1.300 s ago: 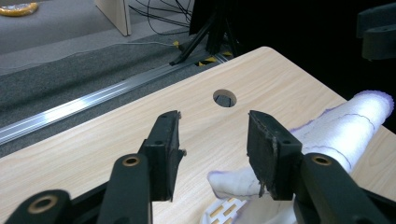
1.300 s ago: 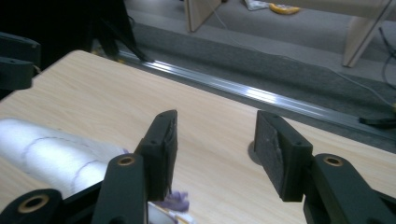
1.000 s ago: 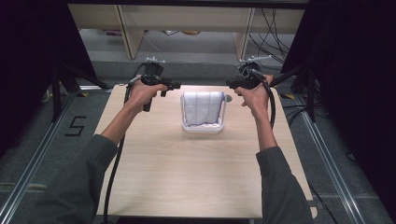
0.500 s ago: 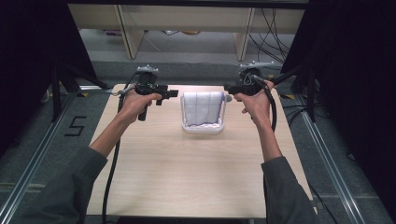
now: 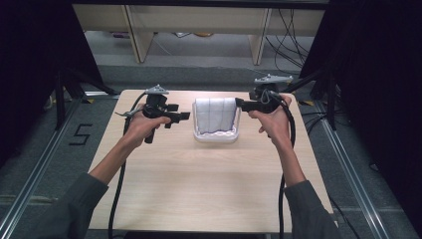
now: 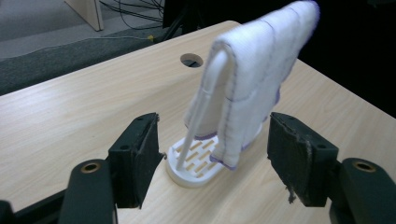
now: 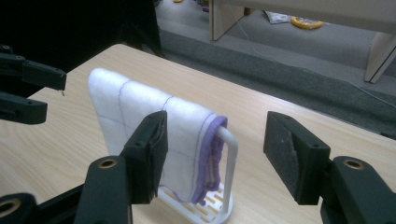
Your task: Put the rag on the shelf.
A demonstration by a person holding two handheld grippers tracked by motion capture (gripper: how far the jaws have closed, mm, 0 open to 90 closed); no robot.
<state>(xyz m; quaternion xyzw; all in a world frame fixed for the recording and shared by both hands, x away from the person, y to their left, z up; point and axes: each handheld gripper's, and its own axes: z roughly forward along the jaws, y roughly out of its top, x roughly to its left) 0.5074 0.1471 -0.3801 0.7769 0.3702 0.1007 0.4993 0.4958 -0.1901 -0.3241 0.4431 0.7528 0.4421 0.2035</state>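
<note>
- Toward the far middle of the wooden table [image 5: 199,189] stands a white rack [image 5: 216,135], slotted at its base, and over its arched bar hangs a folded white dishcloth [image 5: 215,114] stitched and edged in purple.
- Our left gripper [image 5: 185,116] points at the cloth from the left, just beside it; our right gripper [image 5: 240,103] comes in from the other side, its tip at the cloth's upper right corner.
- Both pairs of jaws have just been opening. In the left gripper view the left gripper's [image 6: 212,156] pads stand wide with the near end of the cloth [image 6: 254,79] and the rack [image 6: 196,161] framed between them but farther off, nothing gripped. The right gripper [image 7: 215,154] is likewise spread and empty, with the bar's end [image 7: 229,163] in the gap.
- We judge the step to be a two-sided pinch on the cloth, to lift it off the bar.
- To do it well, we should aim each pair of pads at the top fold, one layer-stack per side, and keep clear of the rack's bar so that we grip fabric alone.
- We should close both sides evenly, then raise straight up; a skewed pull could tip the light rack or drag it across the table.
- If one side grips only the outer layer, the fold may open and slip.
</note>
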